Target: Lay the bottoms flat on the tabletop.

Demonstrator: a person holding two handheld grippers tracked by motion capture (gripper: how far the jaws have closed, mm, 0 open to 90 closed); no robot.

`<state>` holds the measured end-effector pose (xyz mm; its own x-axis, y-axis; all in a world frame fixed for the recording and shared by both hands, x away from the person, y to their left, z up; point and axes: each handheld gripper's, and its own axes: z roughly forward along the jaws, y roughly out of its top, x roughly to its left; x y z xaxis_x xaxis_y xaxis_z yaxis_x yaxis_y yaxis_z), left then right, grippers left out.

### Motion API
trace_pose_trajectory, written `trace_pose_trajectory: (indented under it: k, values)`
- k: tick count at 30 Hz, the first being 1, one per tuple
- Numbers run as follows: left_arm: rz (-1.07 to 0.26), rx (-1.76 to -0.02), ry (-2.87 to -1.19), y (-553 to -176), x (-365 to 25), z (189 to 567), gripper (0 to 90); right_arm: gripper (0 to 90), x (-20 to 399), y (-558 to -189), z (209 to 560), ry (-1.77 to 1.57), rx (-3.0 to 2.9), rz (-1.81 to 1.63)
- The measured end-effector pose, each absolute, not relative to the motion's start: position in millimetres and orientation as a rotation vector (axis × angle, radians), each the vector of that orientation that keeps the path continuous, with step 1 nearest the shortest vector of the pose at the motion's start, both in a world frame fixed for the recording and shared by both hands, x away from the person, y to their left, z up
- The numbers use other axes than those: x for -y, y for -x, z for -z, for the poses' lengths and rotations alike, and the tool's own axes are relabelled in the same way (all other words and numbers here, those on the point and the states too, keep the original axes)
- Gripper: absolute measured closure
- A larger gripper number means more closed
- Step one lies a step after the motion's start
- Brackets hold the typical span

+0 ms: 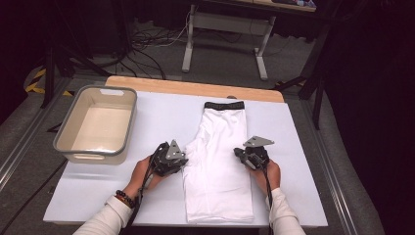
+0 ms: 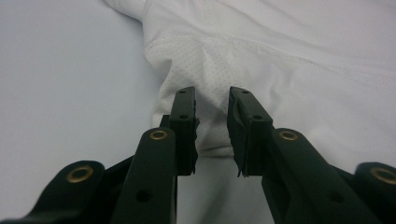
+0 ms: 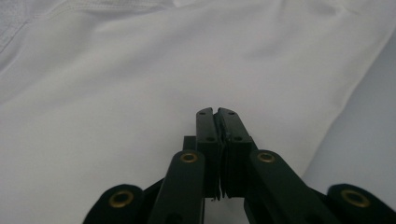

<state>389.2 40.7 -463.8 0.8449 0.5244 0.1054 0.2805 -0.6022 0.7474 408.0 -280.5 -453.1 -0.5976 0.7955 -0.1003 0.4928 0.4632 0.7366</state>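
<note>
Fingers (image 3: 215, 122) on the right gripper pinch the white shorts (image 1: 218, 161); left fingers (image 2: 184, 116) straddle the crotch flap, spread. Next, probably squeeze and fold.

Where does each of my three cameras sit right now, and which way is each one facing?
High view: above the person's side, looking forward and down on the table, beige bin and white shorts; both forearms, left gripper and right gripper show.
Left gripper view: rides that gripper, looking along its parted fingers at the shorts' perforated corner.
Right gripper view: rides that gripper, looking along closed fingers across smooth fabric.
Shared: all three show the white shorts on the table.
</note>
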Motion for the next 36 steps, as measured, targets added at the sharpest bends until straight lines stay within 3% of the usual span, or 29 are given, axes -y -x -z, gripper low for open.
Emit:
trace_pose_trajectory:
  k: [10, 24, 28, 32, 34, 36]
  values:
    - [-0.371, -0.633, -2.248, -389, -54, 464, 72.0, 85.6, 307, -405, 452, -1.197, -2.253, -0.964]
    - [-0.386, -0.631, -2.195, -381, -73, 457, 64.4, 80.0, 325, -394, 449, -1.184, -2.236, -0.963]
    - [-0.416, -0.607, -2.118, -375, -78, 448, 60.3, 75.2, 330, -387, 440, -1.144, -2.175, -1.02]
    - [-0.43, -0.575, -2.071, -369, -83, 441, 50.2, 68.2, 328, -378, 430, -1.079, -2.137, -1.095]
    - [-0.447, -0.566, -2.046, -364, -85, 438, 42.9, 58.9, 323, -370, 424, -1.032, -2.118, -1.127]
    - [-0.483, -0.548, -2.02, -357, -89, 434, 38.7, 60.6, 321, -366, 421, -1.007, -2.11, -1.15]
